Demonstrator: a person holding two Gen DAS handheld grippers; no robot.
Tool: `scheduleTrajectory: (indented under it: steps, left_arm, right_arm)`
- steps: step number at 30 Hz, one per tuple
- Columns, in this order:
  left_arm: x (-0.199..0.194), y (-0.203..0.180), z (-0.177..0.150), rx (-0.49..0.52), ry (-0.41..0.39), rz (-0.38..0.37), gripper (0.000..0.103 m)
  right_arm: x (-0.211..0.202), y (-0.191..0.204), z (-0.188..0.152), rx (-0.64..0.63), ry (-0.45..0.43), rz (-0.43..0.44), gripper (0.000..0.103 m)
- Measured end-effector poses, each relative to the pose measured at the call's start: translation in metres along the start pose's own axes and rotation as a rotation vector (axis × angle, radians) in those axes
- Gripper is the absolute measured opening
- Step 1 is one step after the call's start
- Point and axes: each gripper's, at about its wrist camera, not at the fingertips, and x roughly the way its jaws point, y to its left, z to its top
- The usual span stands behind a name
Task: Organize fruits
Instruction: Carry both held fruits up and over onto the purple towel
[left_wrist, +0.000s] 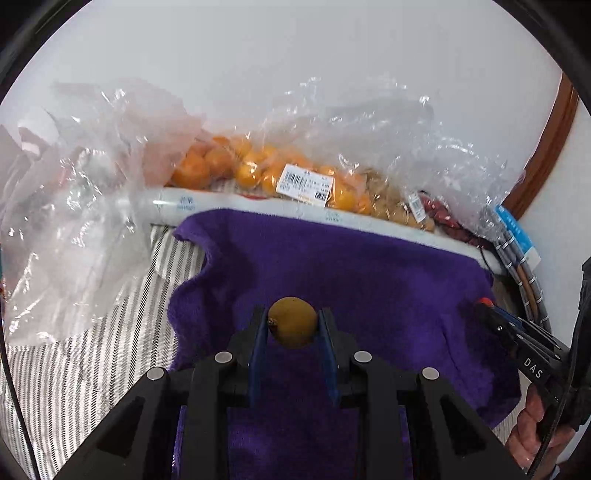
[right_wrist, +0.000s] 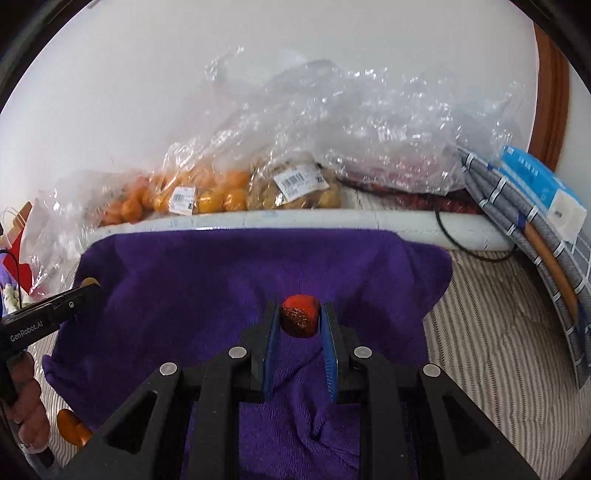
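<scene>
Purple towel (left_wrist: 332, 266) over striped bedding (left_wrist: 96, 354)

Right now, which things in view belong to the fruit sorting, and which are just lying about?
Job:
- brown fruit in left gripper
- red fruit in right gripper
- bagged oranges
- bagged brown fruit
- purple towel

Lying about:
- blue box
- empty plastic bags
- black cable

Soft even light — fisheye-warped edges
</scene>
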Motion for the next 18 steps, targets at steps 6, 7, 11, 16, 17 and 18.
scheduleTrajectory:
  steps: [6, 7, 11, 16, 17, 18]
  left_arm:
    - [0.008, -0.001, -0.004, 0.004, 0.02, -0.003, 0.026]
    - [0.01, -0.002, -0.005, 0.007, 0.023, -0.001, 0.026]
    - [0.013, -0.003, -0.006, 0.015, 0.034, 0.011, 0.026]
    - [0.018, 0.0, -0.006, 0.004, 0.055, 0.012, 0.026]
    - [0.019, 0.0, -0.006, 0.002, 0.057, 0.01, 0.026]
    - [0.019, 0.0, -0.006, 0.001, 0.059, 0.007, 0.026]
  right_arm:
    - [0.007, -0.003, -0.007, 0.004, 0.014, -0.002, 0.022]
    - [0.008, -0.003, -0.008, 0.004, 0.013, -0.004, 0.022]
    - [0.01, -0.005, -0.008, 0.009, 0.019, -0.008, 0.022]
    - [0.012, -0.003, -0.009, -0.002, 0.022, -0.013, 0.022]
    - [0.013, -0.002, -0.009, -0.005, 0.021, -0.015, 0.022]
    - [0.012, -0.003, -0.009, -0.007, 0.021, -0.017, 0.023]
